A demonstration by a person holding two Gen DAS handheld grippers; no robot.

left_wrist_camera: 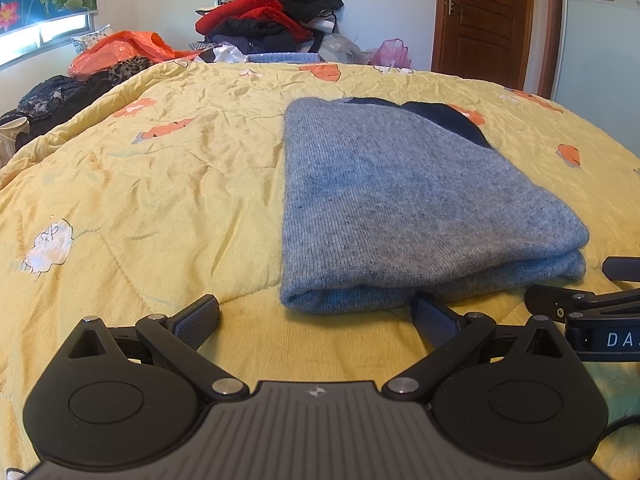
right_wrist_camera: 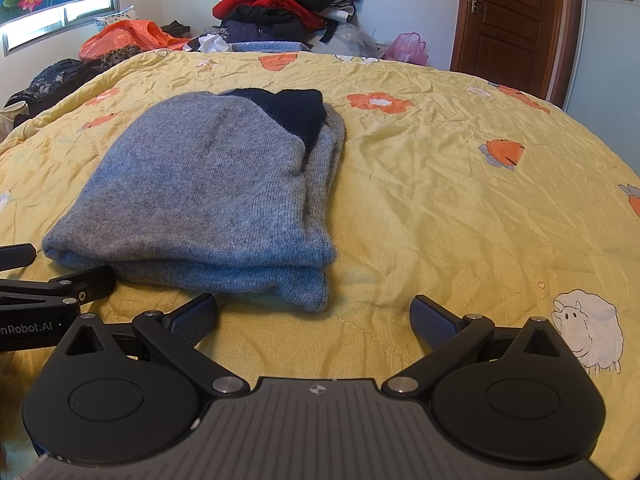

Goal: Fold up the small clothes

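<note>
A grey knit sweater [left_wrist_camera: 400, 200] with a dark navy part at its far end lies folded on the yellow quilt [left_wrist_camera: 160, 184]. It also shows in the right wrist view [right_wrist_camera: 208, 184]. My left gripper [left_wrist_camera: 316, 320] is open and empty, just in front of the sweater's near edge. My right gripper [right_wrist_camera: 314, 320] is open and empty, in front of the sweater's near right corner. The right gripper also shows at the right edge of the left wrist view [left_wrist_camera: 592, 292], and the left gripper at the left edge of the right wrist view [right_wrist_camera: 48, 276].
A pile of red, black and dark clothes [left_wrist_camera: 272, 12] stands at the far end of the bed. An orange plastic bag [left_wrist_camera: 124, 48] and dark clothes [left_wrist_camera: 52, 100] lie at the far left. A pink bag [right_wrist_camera: 408, 48] and a brown door [right_wrist_camera: 516, 16] are at the far right.
</note>
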